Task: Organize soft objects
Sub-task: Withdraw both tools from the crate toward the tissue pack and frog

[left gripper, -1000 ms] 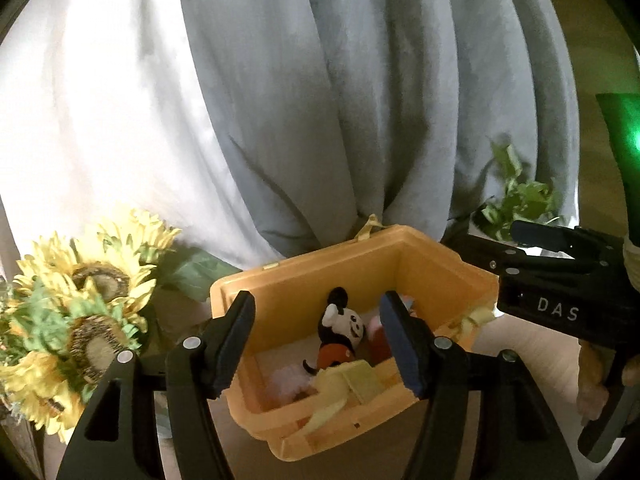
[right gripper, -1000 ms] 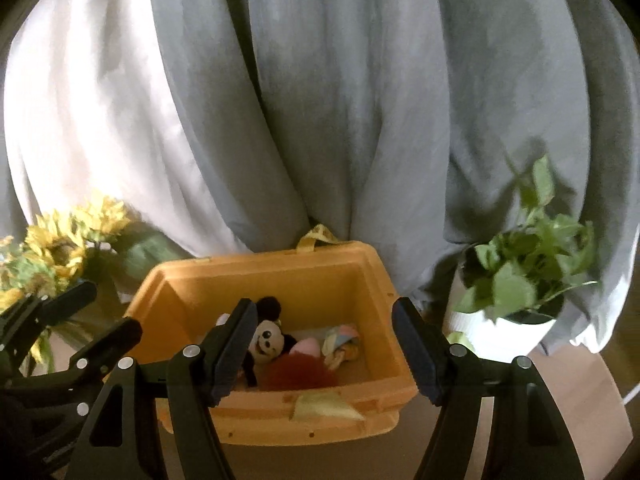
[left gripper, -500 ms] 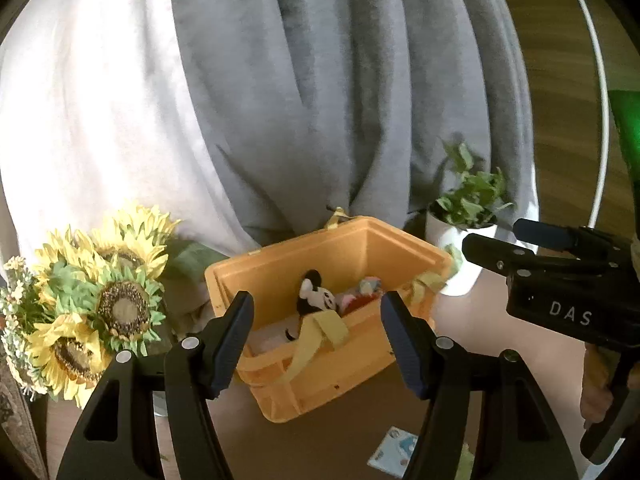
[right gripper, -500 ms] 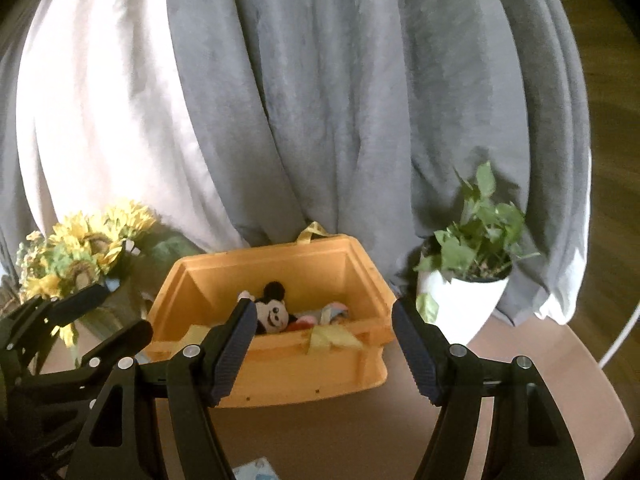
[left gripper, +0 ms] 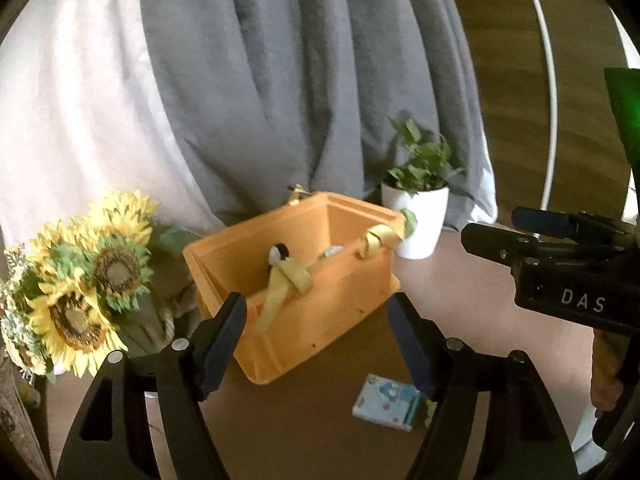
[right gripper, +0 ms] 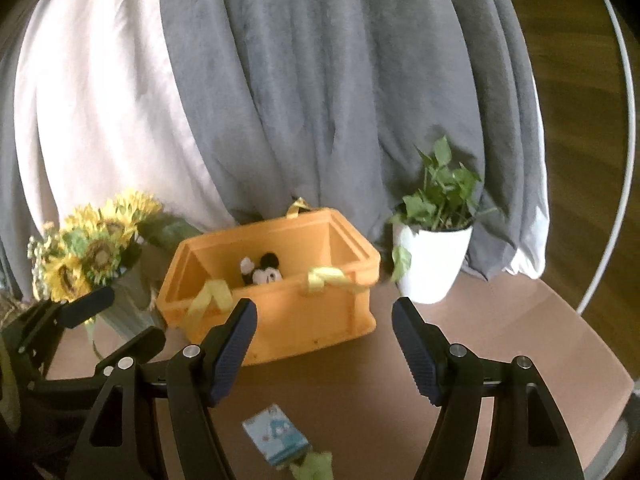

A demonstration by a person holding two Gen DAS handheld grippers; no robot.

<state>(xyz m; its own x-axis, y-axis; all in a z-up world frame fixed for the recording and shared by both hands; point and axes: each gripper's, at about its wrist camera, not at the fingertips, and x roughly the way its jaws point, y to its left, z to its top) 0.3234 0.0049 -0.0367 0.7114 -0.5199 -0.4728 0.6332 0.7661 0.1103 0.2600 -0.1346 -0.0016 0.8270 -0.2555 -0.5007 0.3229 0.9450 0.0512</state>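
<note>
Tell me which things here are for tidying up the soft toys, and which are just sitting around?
For the job: orange bin; mouse plush inside it; small blue patterned item on the table; left gripper, jaws opening, empty; right gripper, empty.

Just there: sunflowers; potted plant; grey curtain.

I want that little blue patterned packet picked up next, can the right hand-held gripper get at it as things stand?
Probably yes. The blue patterned packet lies on bare table in front of the orange bin, just below the right hand-held gripper, whose jaws hold nothing. Only something green touches its near corner.
</note>
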